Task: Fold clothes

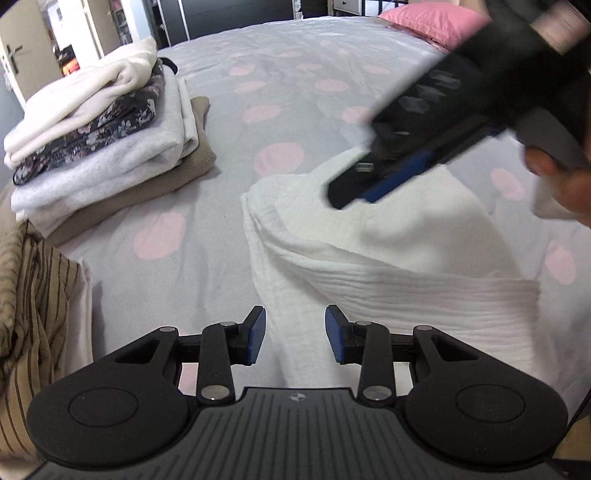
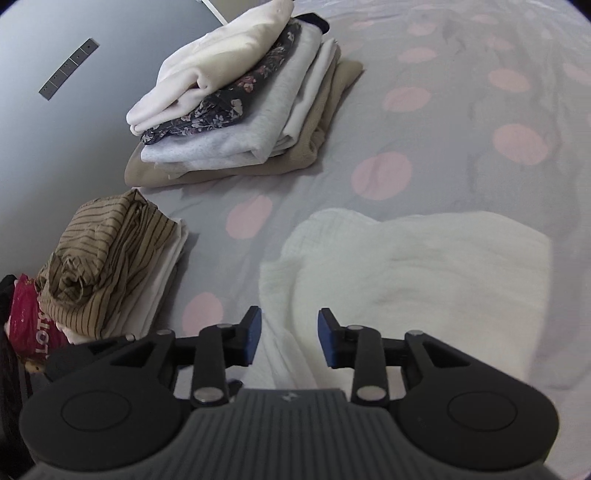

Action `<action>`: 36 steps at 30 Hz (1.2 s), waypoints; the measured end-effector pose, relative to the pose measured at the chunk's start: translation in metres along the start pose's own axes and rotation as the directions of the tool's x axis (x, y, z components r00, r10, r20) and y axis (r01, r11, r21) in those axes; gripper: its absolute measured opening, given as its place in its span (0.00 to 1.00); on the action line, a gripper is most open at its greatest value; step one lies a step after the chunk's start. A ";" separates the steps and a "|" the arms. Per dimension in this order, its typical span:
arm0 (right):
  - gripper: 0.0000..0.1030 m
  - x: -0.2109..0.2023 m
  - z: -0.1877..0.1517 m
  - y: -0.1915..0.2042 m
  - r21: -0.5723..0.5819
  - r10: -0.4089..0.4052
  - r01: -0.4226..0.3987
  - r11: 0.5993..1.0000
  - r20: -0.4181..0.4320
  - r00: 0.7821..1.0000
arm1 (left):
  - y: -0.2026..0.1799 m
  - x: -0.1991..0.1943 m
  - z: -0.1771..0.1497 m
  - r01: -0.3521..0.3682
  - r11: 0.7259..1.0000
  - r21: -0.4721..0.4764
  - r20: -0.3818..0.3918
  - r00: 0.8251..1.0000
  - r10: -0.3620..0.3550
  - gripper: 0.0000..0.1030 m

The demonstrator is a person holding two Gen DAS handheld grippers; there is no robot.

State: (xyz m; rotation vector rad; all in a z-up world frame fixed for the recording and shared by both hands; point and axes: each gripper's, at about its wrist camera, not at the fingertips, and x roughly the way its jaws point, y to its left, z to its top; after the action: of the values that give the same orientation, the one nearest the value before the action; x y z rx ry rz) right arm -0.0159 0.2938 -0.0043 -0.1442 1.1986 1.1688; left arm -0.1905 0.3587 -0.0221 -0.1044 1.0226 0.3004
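- A white crinkled garment lies loosely doubled over on a spotted bed, near a stack of folded clothes.
- The left hand-held gripper hangs released over the garment's near edge; the right hand-held gripper is also released, holding nothing.
- Risk, as I judge it: pinching one soft layer could drag the fold askew.
- Only the right view shows the whole striped bundle and a red bag; only the left shows a pink pillow.

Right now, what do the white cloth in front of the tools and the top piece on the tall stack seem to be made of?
White cloth: probably cotton muslin or gauze, matte; fine crinkled ribs show across its surface. Top piece on the stack: cream, smooth and softly rounded at its folds, perhaps fleece or thick jersey; the weave is too small to tell.
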 end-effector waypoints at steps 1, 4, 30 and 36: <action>0.41 -0.007 -0.007 -0.003 -0.004 -0.009 0.009 1.000 0.005 1.000 | -0.001 -0.002 0.000 0.004 1.000 -0.012 -0.009 1.000 -0.005 0.33; 0.42 -0.019 -0.029 -0.011 0.010 -0.022 0.022 1.000 0.008 1.000 | -0.007 -0.006 -0.003 -0.003 1.000 -0.021 -0.042 0.999 0.002 0.33; 0.09 -0.059 -0.152 -0.005 0.054 0.078 -0.087 0.995 0.151 0.986 | -0.019 -0.014 -0.018 -0.052 0.998 -0.026 -0.285 0.958 0.042 0.12; 0.08 -0.051 -0.153 0.040 -0.039 0.185 -0.182 0.983 0.142 0.972 | -0.008 -0.026 -0.012 -0.072 0.997 -0.035 -0.258 0.964 0.061 0.10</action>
State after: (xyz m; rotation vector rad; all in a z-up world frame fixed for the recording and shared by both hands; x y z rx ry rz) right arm -0.1397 0.1828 -0.0115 0.0330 1.0853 1.3338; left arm -0.2110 0.3429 -0.0068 -0.1522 1.2790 0.3775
